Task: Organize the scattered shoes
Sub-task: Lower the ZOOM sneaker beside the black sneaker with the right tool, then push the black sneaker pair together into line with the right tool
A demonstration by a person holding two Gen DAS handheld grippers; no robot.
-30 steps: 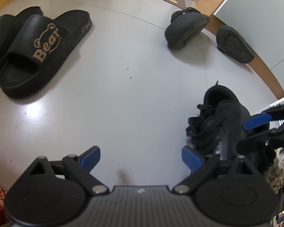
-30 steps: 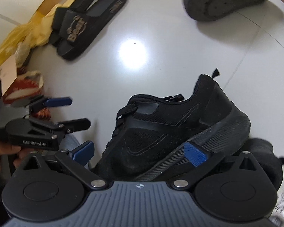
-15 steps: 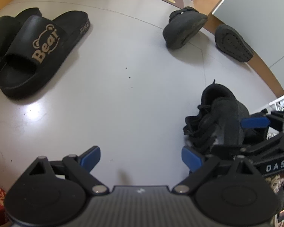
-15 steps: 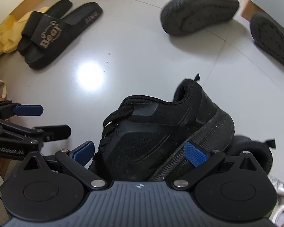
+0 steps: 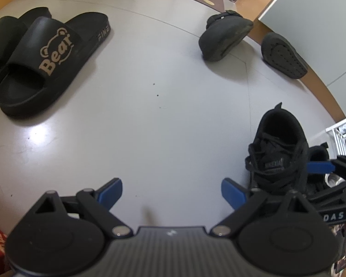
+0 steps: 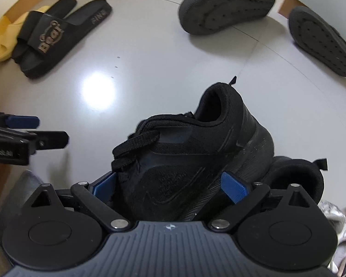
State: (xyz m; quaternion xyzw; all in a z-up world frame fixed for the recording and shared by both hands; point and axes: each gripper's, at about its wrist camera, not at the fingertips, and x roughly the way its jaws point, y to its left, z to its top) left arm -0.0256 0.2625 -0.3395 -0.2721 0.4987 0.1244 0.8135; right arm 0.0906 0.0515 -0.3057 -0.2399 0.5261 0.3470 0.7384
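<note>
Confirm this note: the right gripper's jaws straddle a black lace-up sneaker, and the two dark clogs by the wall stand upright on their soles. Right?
Not quite. The clogs are tipped over with their treaded soles showing, as the right wrist view shows. The rest holds: the right gripper has its jaws closing either side of the black sneaker.

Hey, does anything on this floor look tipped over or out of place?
Yes. Two dark rubber clogs near the wood baseboard lie soles-up, apart. The black lace-up sneaker leans tilted on its partner.
</note>
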